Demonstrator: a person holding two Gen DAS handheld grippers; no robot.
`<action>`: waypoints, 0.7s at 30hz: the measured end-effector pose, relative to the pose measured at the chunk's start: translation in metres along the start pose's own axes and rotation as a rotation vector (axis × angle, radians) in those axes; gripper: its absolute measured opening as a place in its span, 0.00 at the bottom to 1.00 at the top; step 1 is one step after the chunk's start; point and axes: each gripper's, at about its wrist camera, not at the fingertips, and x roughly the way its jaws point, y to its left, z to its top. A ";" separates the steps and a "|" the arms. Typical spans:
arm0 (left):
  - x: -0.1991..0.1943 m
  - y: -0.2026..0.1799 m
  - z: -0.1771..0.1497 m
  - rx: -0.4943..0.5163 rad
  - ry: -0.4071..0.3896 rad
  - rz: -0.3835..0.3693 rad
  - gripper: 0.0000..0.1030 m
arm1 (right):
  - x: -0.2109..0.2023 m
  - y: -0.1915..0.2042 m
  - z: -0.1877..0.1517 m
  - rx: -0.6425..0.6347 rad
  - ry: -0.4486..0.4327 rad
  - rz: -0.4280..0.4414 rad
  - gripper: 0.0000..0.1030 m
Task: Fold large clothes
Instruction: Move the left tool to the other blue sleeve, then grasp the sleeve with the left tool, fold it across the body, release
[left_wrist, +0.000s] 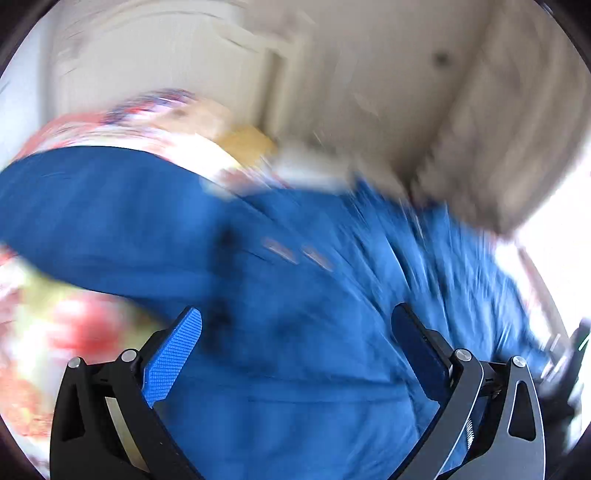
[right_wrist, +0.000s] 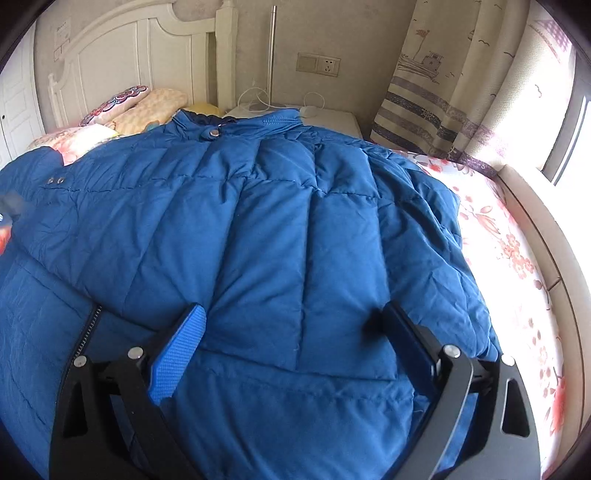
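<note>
We logged the blue down jacket (right_wrist: 280, 221) directly beneath the right gripper (right_wrist: 295, 332), collar away, both grippers' jaws apart and empty, left gripper (left_wrist: 295, 332) likewise over it

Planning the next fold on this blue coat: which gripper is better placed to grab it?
Probably right. The right gripper is open above the coat in a sharp view. The left gripper is open too, but its view is blurred.

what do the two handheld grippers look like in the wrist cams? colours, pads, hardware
Both match. The left gripper and the right gripper each have two black fingers on black and grey linkage arms with triangular cut-outs and round silver pivot bolts. The fingers carry blue pads with fine dotted texture. No cables, sleeves or hands visible.
</note>
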 end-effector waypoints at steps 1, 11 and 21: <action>-0.015 0.034 0.010 -0.083 -0.039 -0.003 0.96 | -0.001 0.000 0.000 -0.001 0.000 0.000 0.92; -0.052 0.291 0.039 -0.756 -0.168 -0.019 0.84 | -0.002 -0.002 0.000 0.006 -0.006 0.014 0.93; -0.065 0.266 0.084 -0.630 -0.304 0.035 0.04 | -0.005 -0.003 0.000 0.017 -0.026 0.033 0.93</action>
